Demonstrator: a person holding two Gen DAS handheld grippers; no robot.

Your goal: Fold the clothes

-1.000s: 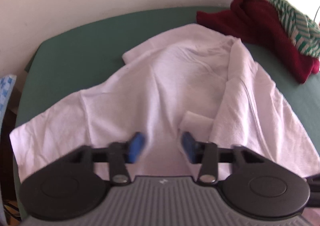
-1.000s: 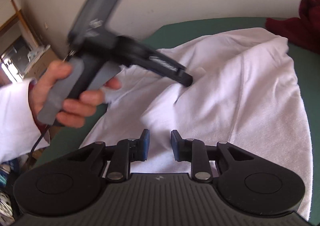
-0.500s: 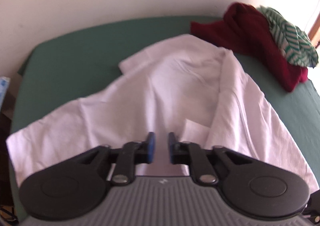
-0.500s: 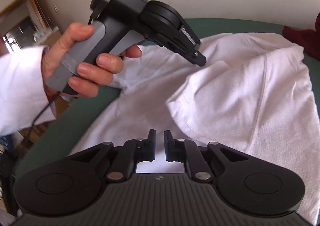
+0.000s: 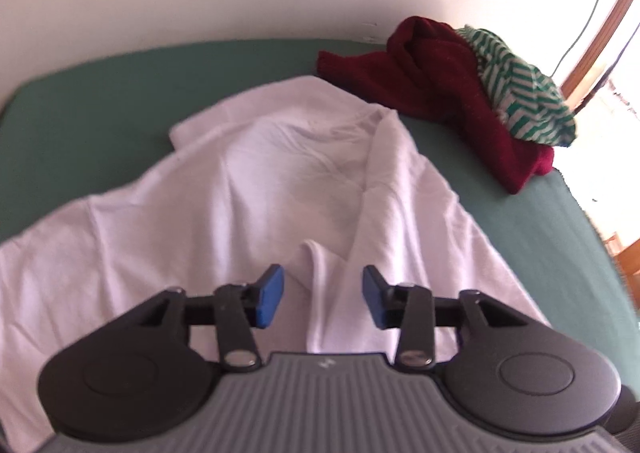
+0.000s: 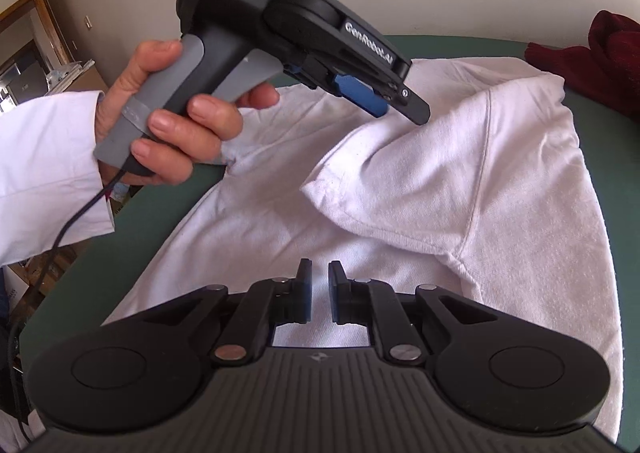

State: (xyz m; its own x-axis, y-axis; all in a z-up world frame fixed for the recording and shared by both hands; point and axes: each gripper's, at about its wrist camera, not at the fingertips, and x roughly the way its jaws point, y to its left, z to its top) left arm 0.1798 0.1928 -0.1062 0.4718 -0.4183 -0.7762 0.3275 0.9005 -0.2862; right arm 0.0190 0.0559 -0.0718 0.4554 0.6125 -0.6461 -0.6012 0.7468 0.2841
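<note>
A crumpled white cotton T-shirt point(image 5: 280, 181) lies spread on the green table point(image 5: 88, 109). The left gripper point(image 5: 323, 295) hangs over its near folded sleeve, jaws just opening, nothing between them. The right gripper point(image 6: 319, 289), over the shirt's near edge, is nearly closed and empty.

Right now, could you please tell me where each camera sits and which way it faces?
Left wrist: on the left hand-held gripper, jaws open, looking down over the white T-shirt towards the maroon garment.
Right wrist: on the right hand-held gripper, nearly closed over the shirt; shows the person's left hand and sleeve.
Shared: T-shirt, maroon garment, green table cover.
</note>
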